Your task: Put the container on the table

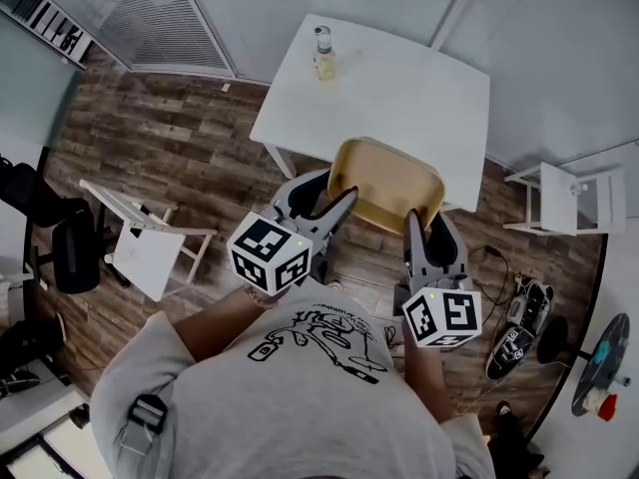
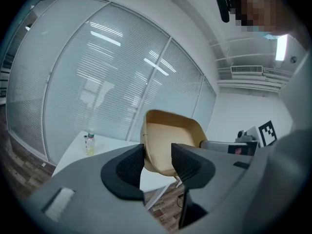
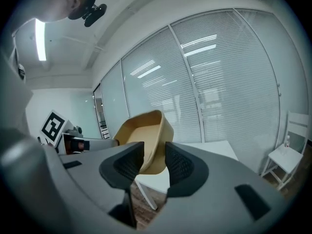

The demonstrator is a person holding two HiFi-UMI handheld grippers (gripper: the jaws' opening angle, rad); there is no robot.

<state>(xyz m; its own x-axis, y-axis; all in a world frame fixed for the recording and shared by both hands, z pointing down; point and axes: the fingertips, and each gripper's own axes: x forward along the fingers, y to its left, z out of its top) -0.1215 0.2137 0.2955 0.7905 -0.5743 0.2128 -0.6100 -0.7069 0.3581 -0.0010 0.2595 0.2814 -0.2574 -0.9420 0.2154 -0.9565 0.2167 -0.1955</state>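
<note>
Container [image 1: 384,183] and table [image 1: 399,98] are not yet together. The tan, tray-like container hangs tilted in the air over the wooden floor, at the table's near edge. In the head view its far rim overlaps the white top (whether it is above the table or merely in front of it cannot be told). The left gripper [image 1: 337,203] has its jaws closed on the container's left wall, and the right gripper [image 1: 412,226] pinches the right wall. Each gripper view shows the wall passing between the ribbed pads [image 2: 129,167]. So the pick-up looks done. What seems left is to carry the container forward over the table, level it, set it down and let go. A small bottle [image 1: 322,53] stands at the table's far side, well apart from the likely landing spot.
</note>
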